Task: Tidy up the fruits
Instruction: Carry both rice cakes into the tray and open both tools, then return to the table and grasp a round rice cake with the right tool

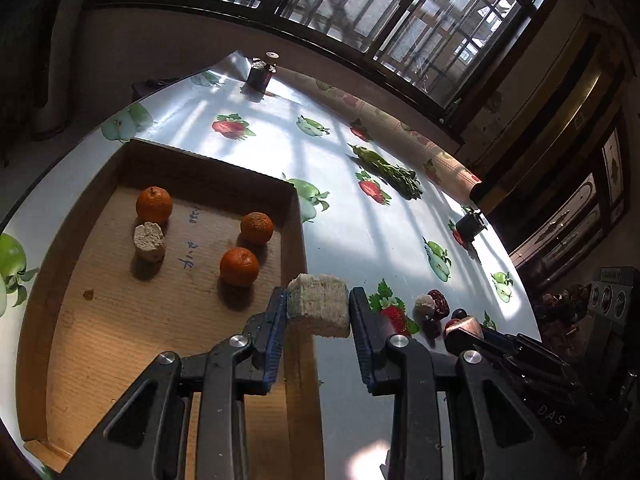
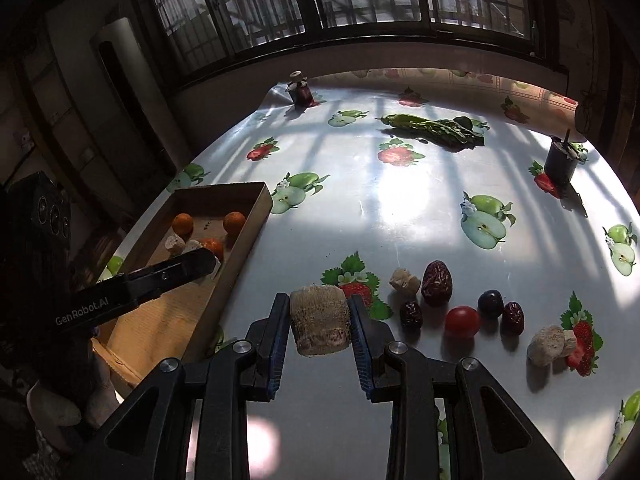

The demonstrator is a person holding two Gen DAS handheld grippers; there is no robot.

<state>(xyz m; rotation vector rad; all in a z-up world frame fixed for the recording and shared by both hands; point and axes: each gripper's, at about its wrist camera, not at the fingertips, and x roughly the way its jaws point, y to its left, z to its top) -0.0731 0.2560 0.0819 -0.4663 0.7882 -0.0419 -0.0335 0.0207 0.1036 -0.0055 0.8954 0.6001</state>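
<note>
My left gripper (image 1: 318, 312) is shut on a pale fibrous chunk (image 1: 319, 307) and holds it above the right wall of the cardboard box (image 1: 298, 240). The box holds three oranges (image 1: 154, 205) (image 1: 257, 228) (image 1: 239, 266) and another pale chunk (image 1: 149, 241). My right gripper (image 2: 320, 322) is shut on a similar pale chunk (image 2: 320, 326) above the table, right of the box (image 2: 244, 236). On the tablecloth to its right lie red dates (image 2: 437, 283), a cherry tomato (image 2: 462, 321), a dark grape (image 2: 490, 303) and more pale chunks (image 2: 405, 280) (image 2: 546, 345).
Leafy greens (image 2: 436, 128) lie at the back of the fruit-print tablecloth (image 2: 400, 216). A small dark jar (image 2: 302, 94) stands at the back left and a dark cup (image 2: 560, 162) at the right. Barred windows (image 2: 320, 0) run behind.
</note>
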